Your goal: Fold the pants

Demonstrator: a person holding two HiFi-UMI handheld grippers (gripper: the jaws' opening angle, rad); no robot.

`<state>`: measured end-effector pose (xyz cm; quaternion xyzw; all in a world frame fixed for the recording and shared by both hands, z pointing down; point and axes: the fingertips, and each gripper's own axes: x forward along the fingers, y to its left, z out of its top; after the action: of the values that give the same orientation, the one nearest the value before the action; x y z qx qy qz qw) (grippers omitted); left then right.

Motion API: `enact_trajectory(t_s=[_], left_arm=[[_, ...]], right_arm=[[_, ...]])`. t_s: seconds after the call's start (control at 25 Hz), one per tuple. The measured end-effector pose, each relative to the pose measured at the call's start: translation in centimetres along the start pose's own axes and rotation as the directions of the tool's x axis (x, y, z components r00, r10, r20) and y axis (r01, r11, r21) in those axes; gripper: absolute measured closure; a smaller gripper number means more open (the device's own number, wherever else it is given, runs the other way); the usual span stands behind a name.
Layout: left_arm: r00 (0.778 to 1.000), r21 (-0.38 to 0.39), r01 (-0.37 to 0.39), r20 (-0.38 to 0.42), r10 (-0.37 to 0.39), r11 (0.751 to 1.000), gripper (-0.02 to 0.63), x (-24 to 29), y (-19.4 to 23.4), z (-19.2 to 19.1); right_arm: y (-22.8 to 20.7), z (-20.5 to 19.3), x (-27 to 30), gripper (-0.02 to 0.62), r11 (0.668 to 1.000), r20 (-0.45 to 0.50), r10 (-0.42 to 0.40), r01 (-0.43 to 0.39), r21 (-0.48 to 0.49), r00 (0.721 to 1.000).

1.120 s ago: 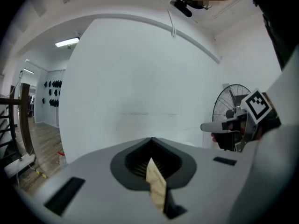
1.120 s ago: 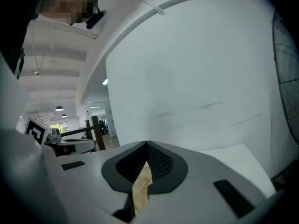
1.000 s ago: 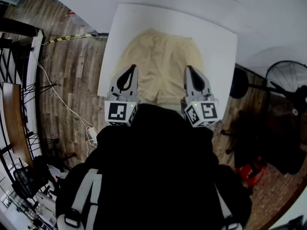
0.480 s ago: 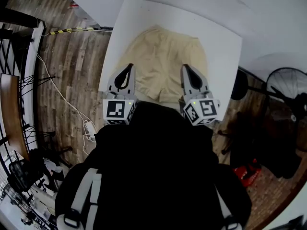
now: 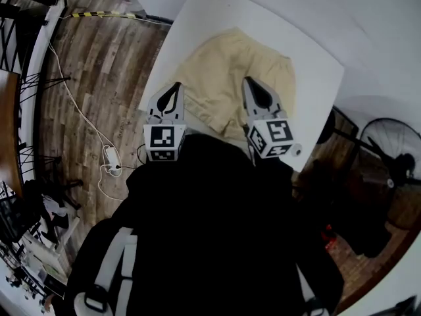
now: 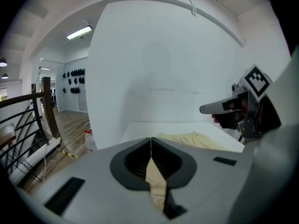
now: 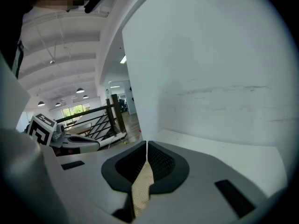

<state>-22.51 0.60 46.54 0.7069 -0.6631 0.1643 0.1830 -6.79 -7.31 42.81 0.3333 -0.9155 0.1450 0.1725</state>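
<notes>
Pants (image 5: 227, 71), beige, spread on bench (image 5: 316, 104). Left gripper (image 5: 175, 86), right gripper (image 5: 249, 82): jaws clamped on near edge, 6 o'clock. Step: likely first fold; next, carry edge toward 12 o'clock

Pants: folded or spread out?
Spread, not folded: the pants lie open on the table, near edge pinched by the left gripper and right gripper.

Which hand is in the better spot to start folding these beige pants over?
Nearly even: the left tool and the right tool are each shut on the pants at the near end. Perhaps the right, slightly, since it sits further over the cloth.
</notes>
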Motion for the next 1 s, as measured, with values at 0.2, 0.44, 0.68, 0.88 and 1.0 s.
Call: enact_trajectory(t_s=[0.2,0.44,0.68,0.88,1.0], left_arm=[[0.998,-0.008,-0.012,-0.058,0.012,1.000,0.601,0.5,2.0,-2.7],[0.995,-0.030,-0.013,-0.097,0.010,0.999,0.598,1.7,4.0,-4.9],[0.990,-0.064,-0.021,-0.138,0.012,0.998,0.563,2.6,5.6,-7.1],[0.985,-0.116,-0.033,-0.171,0.013,0.993,0.557,3.1,6.4,-9.7],[0.980,-0.120,-0.034,-0.197,0.010,0.992,0.552,3.5,6.8,-10.8]], right_arm=[[1.2,-1.0,4.0,0.589,0.998,-0.090,0.034,-0.040,-0.058,0.995],[3.7,-2.8,9.1,0.572,0.983,-0.218,0.086,-0.118,-0.139,0.972],[4.7,-4.4,12.9,0.526,0.970,-0.310,0.108,-0.168,-0.174,0.945],[5.0,-5.8,16.4,0.520,0.955,-0.383,0.093,-0.192,-0.227,0.919],[5.4,-7.0,18.2,0.511,0.951,-0.427,0.090,-0.205,-0.230,0.900]])
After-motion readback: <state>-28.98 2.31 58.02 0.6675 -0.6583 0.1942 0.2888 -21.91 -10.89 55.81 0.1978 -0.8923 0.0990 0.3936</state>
